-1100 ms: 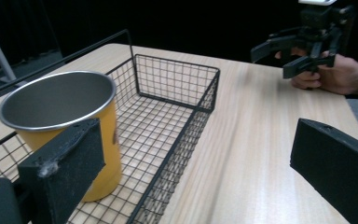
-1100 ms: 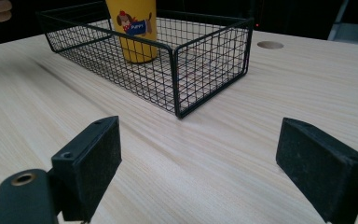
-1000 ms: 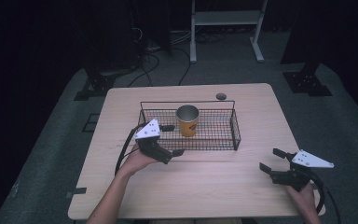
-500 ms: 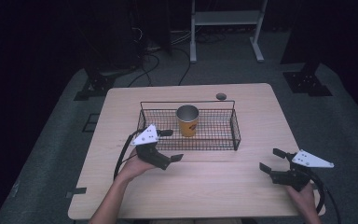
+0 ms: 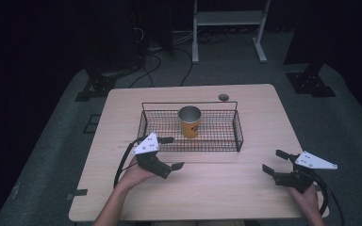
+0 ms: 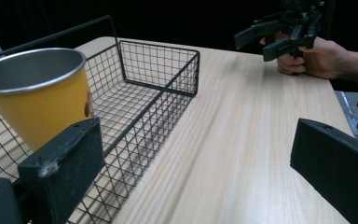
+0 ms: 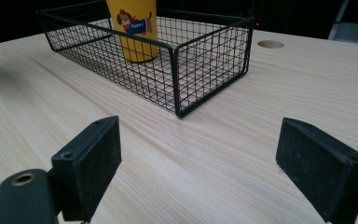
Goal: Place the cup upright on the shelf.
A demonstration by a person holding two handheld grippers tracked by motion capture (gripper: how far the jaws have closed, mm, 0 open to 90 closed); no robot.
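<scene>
So the desk [image 5: 245, 188] is the big light wood slab under everything, and both hand-held grippers sit low over its near half, which makes sense since there's nothing to bump into there. Next biggest is the black wire basket [image 5: 238, 134], sitting just ahead of the left hand-held gripper [image 5: 169, 153] and off to the far left of the right hand-held gripper [image 5: 277, 162], well apart from that one. Its open top and low walls look like the reason the cup is parked there: easy to drop in from above. The yellow cup [image 5: 189, 121] stands upright inside the basket, mouth up, roughly mid-basket, close ahead of the left hand-held gripper past the near wall. In the left gripper view the cup [image 6: 35, 95] looms right behind the left jaw, so my guess is that hand is the one working it. Both hand-held grippers have their jaws spread wide with nothing between them. There's also a little round hole [image 5: 223, 97] in the desk beyond the basket, likely just a cable port.
</scene>
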